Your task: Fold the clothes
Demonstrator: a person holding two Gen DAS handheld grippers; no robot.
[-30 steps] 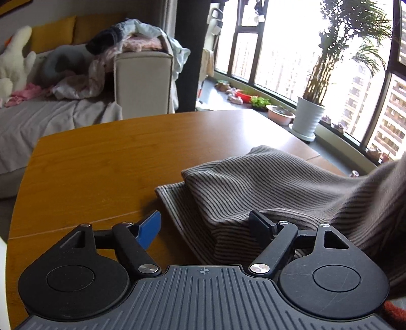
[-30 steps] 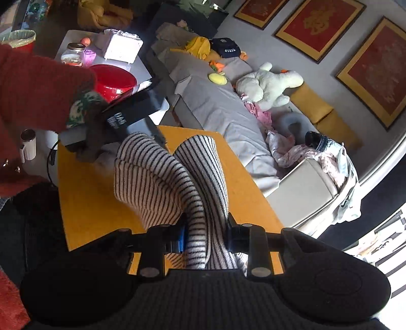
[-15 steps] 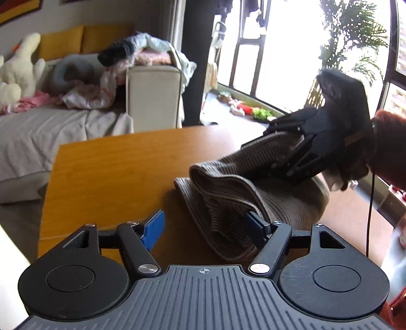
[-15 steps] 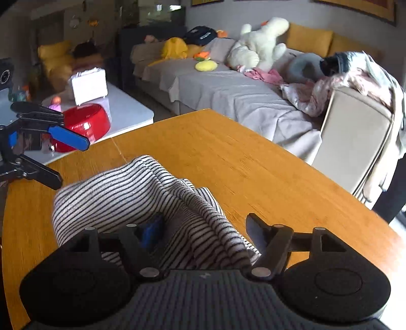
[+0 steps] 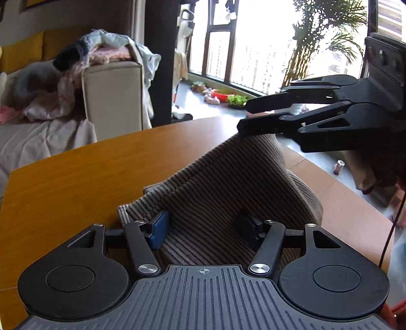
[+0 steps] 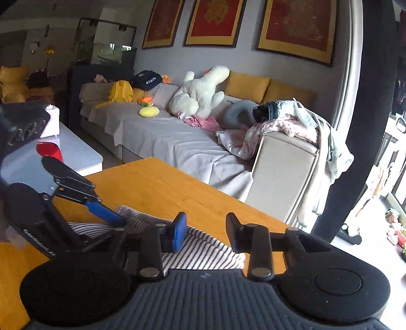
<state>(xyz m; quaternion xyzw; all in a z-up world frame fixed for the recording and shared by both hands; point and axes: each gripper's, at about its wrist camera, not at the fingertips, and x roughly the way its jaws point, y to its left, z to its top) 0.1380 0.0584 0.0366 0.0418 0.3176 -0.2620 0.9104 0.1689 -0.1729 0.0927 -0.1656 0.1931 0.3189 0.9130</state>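
Between the spread left tool (image 5: 203, 229) pads lies the brown-striped knit garment (image 5: 228, 182), its peak touching the parted right tool (image 5: 256, 116).

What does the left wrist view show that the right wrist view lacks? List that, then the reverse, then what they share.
Left wrist view only: the tall windows, a potted palm and the right gripper seen side-on, open, at the raised peak of the cloth.

Right wrist view only: framed red pictures, a white plush toy, and the left gripper seen side-on, open.

Both: the wooden table, the striped garment and the sofa armrest piled with clothes.
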